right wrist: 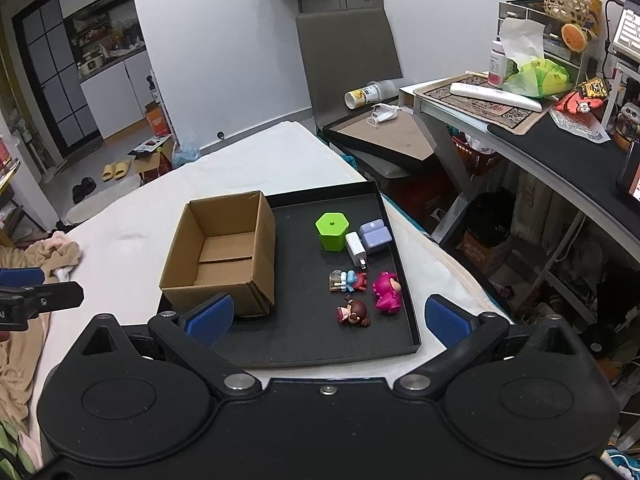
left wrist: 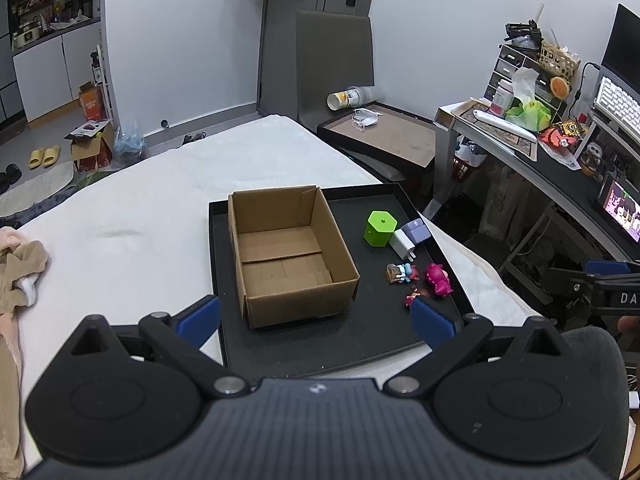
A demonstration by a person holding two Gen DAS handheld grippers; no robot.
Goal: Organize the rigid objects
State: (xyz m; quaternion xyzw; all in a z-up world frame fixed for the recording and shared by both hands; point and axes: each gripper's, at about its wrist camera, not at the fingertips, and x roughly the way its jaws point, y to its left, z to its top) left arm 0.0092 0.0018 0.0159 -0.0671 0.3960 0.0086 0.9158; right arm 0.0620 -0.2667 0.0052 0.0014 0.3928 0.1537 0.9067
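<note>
Left wrist view: left gripper (left wrist: 314, 318) hangs over the near edge of the black tray (left wrist: 376, 344), which sits on the bed (left wrist: 132, 236). Fingers (left wrist: 199, 315) spread wide, nothing btwn them, touching nothing. Cardboard box (left wrist: 290, 258) stands open and empty on the tray's left half. Along the tray's right edge: green hexagonal container (left wrist: 379, 228), white charger (left wrist: 402, 243) touching it, purple block (left wrist: 417, 231) just beside. Nearer: blue-red figure (left wrist: 401, 273), pink figure (left wrist: 439, 279). Risk, as I judge it: the box is light and unanchored, so a finger catching its near wall would shove it across the tray.

Right wrist view: right gripper (right wrist: 328, 316) also over the near edge, fingers (right wrist: 447, 318) wide apart, empty, no contact. Brown-haired figure (right wrist: 354, 311) lies closest, near the tray's near-right corner, pink figure next to it. Risk: figures are small, rounded and lying on their sides; a pinch off-centre could squirt one out over the low tray rim. Charger, green container and purple block are packed tight, so grabbing one may knock the others.
</note>
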